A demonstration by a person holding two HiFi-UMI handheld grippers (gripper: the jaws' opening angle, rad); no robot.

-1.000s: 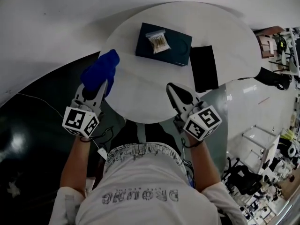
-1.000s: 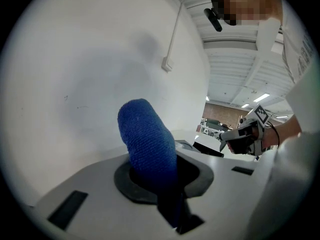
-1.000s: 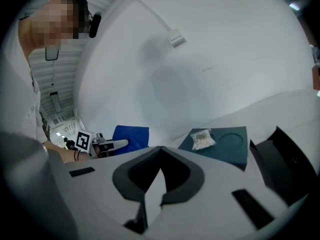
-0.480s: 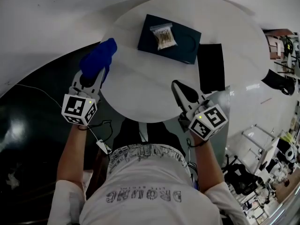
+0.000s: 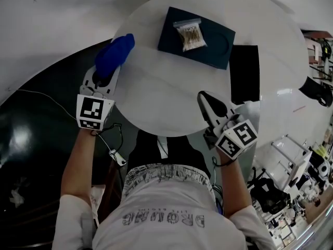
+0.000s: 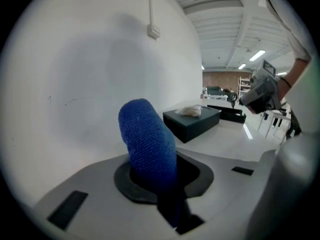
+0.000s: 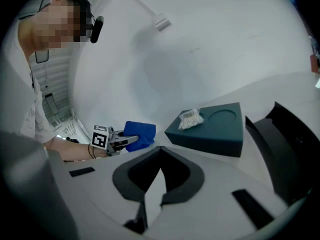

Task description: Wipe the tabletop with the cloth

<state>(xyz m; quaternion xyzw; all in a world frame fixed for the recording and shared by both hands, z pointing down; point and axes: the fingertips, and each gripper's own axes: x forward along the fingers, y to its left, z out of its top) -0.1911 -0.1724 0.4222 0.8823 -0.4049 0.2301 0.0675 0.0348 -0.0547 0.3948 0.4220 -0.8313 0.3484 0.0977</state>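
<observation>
In the head view a blue cloth (image 5: 115, 53) sits bunched at the left rim of the round white table (image 5: 156, 98). My left gripper (image 5: 106, 73) is shut on it, just off that rim. In the left gripper view the cloth (image 6: 147, 139) sticks up from between the jaws as a thick roll. My right gripper (image 5: 203, 99) hovers over the table's near right part, shut with nothing in it. Its tips (image 7: 161, 148) meet in the right gripper view, which also shows the cloth (image 7: 141, 134) and the left gripper (image 7: 114, 140) across the table.
A dark teal box (image 5: 197, 30) with a small clear bag (image 5: 190, 34) on top lies at the far middle of the table. A flat black item (image 5: 244, 72) lies to its right. A white wall runs behind the table; dark floor lies to the left.
The left gripper, still holding the cloth, has turned and drifted slightly along the table's left rim. The cloth now looks more rolled up. The right gripper has kept its place.
</observation>
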